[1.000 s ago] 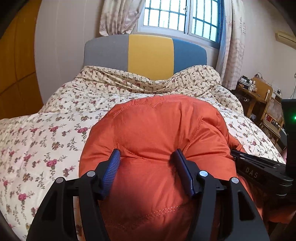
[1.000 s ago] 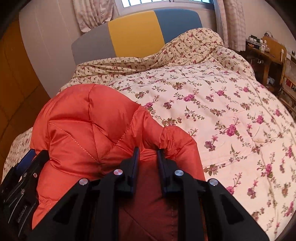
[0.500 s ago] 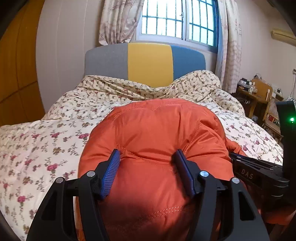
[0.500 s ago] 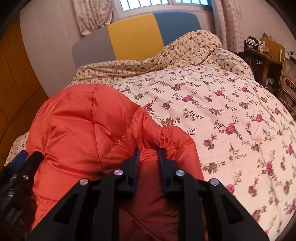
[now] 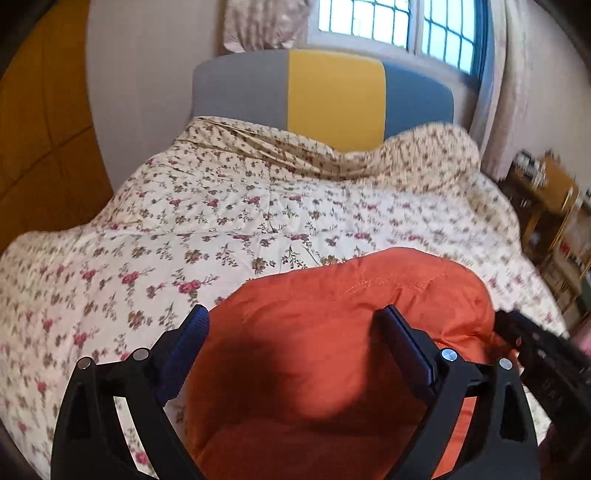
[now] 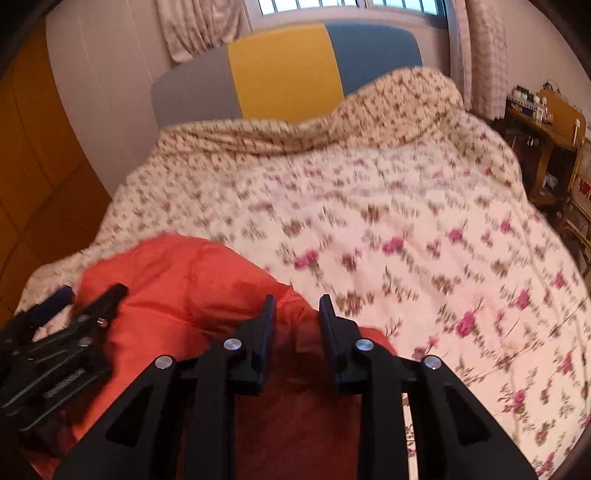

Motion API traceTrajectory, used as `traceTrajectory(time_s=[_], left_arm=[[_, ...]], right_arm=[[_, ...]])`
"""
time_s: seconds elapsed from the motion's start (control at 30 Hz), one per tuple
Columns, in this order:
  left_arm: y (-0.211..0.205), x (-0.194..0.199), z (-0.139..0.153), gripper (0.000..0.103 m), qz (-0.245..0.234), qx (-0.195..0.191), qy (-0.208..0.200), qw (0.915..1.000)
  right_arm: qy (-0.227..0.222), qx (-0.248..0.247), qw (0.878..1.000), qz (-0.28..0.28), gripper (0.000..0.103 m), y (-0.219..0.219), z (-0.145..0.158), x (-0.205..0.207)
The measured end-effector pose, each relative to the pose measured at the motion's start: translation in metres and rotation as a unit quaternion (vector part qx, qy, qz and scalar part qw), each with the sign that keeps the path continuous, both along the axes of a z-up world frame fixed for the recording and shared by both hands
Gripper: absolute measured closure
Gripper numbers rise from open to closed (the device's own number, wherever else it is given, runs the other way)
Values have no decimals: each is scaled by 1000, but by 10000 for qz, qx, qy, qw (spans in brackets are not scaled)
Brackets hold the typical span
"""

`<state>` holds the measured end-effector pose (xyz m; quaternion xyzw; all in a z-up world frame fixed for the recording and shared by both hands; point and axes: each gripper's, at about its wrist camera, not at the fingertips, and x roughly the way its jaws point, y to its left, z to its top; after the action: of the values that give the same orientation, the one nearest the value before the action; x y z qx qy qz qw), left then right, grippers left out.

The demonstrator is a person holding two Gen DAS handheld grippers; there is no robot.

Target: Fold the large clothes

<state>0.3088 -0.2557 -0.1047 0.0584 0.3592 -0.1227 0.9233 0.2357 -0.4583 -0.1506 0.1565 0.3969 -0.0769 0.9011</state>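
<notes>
Both tongs are letting go: left gripper (image 5: 291, 325) spreads its ribbed blue pads wide, clear of the puffy, quilted orange jacket (image 5: 332, 350); right gripper (image 6: 297, 314) parts narrowly above it. That satiny bundle lies on the floral quilt (image 5: 221, 221), below a padded tricolour headboard (image 5: 332, 92).

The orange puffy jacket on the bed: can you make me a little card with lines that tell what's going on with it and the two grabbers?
Jacket: orange jacket, bunched in a puffy heap
Where: on the flowery quilt of the bed
Left gripper: jaws opening wide, jacket below and between them, pads off the fabric
Right gripper: jaws opening, narrow gap, above the jacket's edge, nothing pinched
Behind: grey, yellow and blue headboard, window
</notes>
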Motion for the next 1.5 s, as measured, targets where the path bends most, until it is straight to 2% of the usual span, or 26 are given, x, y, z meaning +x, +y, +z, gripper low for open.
traceTrajectory(time_s=[0.07,0.2,0.3,0.67,1.0,1.13,1.23,1.3,1.37,1.5], left_arm=[[-7,3,-10,10,5,207,-20,9998],[-8,4,-27,10,-70,142,-11,9999],[-13,11,-35,10,-74,273,59,9996],[-17,29,-61,9,-81,248,228,9994],[-14,22,-61,9,-89,190,82,9997],[-9,9,-55,9,-209,194,27,9996],[-4,-15,-47,9,-422,288,-147,9986],[-3,-33,-43,8,-535,343,-273,9976],[0,-52,-38,8,-656,371,-297,9967],[15,-83,-41,7,-826,154,-407,9956]], right_arm=[[48,321,9994,-128,80,-9,-20,0],[265,296,9991,-175,80,-11,-32,10],[318,276,9988,-246,80,-12,-40,13],[289,50,9986,-433,80,-10,-54,19],[-16,28,9990,-444,80,-7,-51,9],[-245,-23,9984,-500,79,-5,-41,-6],[-458,29,9976,-520,78,3,-26,-29],[-685,33,9967,-441,69,11,-17,-50],[-829,-126,9956,-419,68,19,-18,-66],[-954,-126,9941,-509,68,20,-28,-70]])
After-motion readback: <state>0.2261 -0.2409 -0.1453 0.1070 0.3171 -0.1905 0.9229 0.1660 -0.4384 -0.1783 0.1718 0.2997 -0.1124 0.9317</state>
